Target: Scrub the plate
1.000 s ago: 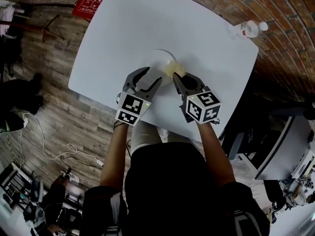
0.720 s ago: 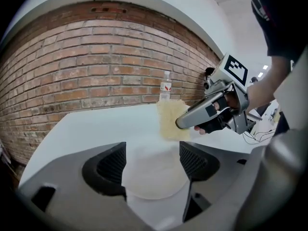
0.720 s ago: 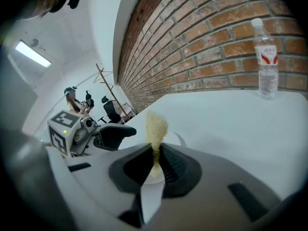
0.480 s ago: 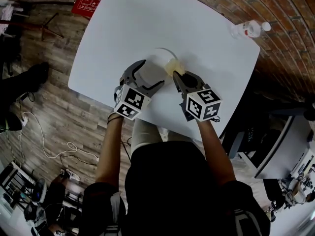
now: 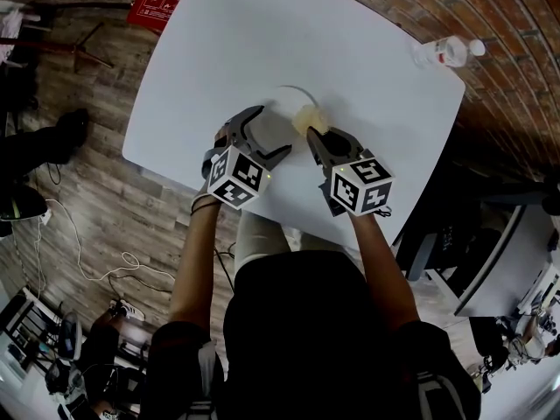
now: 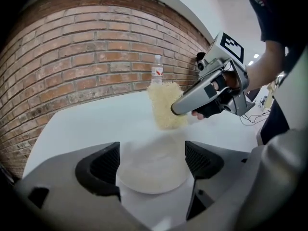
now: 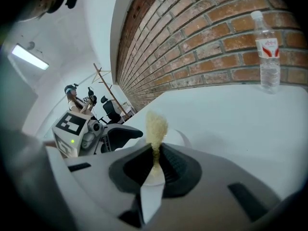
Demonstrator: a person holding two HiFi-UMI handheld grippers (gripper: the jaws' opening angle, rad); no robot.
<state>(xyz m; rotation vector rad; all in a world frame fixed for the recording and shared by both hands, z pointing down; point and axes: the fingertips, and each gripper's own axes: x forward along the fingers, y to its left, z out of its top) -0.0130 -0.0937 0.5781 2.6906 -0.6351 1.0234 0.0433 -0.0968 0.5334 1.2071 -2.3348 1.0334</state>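
A white plate (image 5: 282,108) lies on the white table (image 5: 262,33), seen close in the left gripper view (image 6: 151,167). My left gripper (image 5: 269,129) is open at the plate's near side; its jaws have just been opening. The plate sits between the wide pads (image 6: 98,165), flat on the table. My right gripper (image 5: 313,136) is shut on a yellow sponge (image 5: 308,117), held upright just above the plate's right rim. The sponge (image 7: 156,126) sticks up from the pinched jaws, and it hangs over the plate's far edge (image 6: 166,105).
A clear water bottle (image 5: 442,52) stands at the table's far right corner by the brick wall, also seen from the left gripper (image 6: 157,73) and the right (image 7: 268,52). A red box (image 5: 157,7) lies on the wooden floor past the far left corner.
The left gripper's jaws have spread wider round the plate, and its marker cube has rolled and sunk a little. The right gripper and sponge have stayed put.
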